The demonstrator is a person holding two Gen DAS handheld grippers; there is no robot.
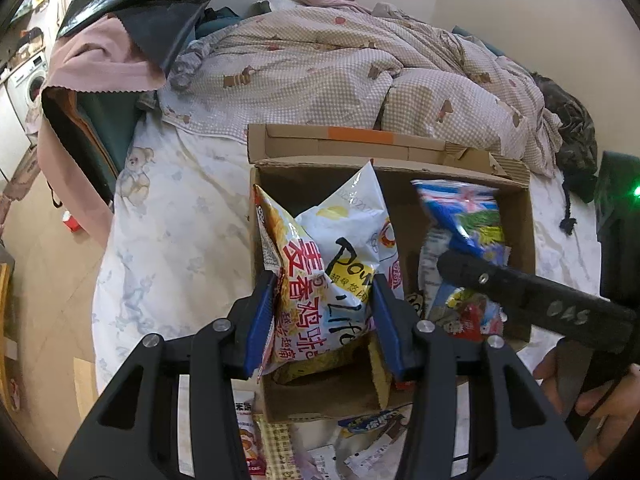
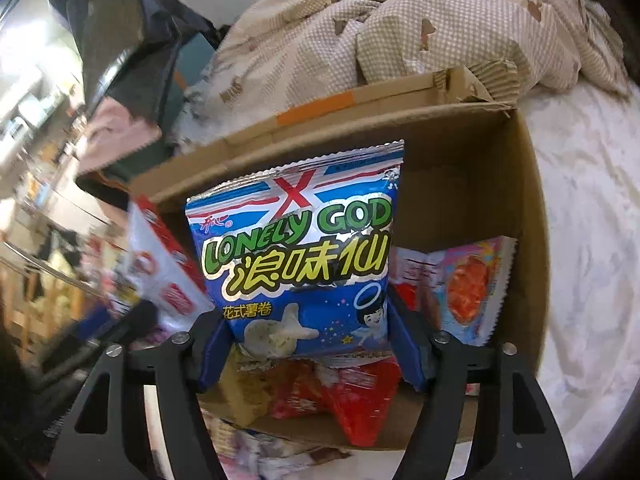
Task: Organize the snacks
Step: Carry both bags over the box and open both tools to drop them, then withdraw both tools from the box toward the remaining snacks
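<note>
An open cardboard box (image 1: 520, 216) stands on the bed, also in the right wrist view (image 2: 524, 200). My left gripper (image 1: 324, 316) is shut on a white snack bag with red characters (image 1: 332, 264), held over the box's left half. My right gripper (image 2: 312, 344) is shut on a blue "Lonely God" snack bag (image 2: 296, 248), held over the box's right half; it shows in the left wrist view too (image 1: 468, 216). A pink packet (image 2: 460, 284) and a red packet (image 2: 360, 396) lie in the box.
A crumpled checked quilt (image 1: 340, 64) lies behind the box on the white sheet (image 1: 180, 216). Several loose snack packets (image 1: 280, 440) lie in front of the box. A black bag and pink cloth (image 1: 120, 40) sit at the left; the floor is beyond.
</note>
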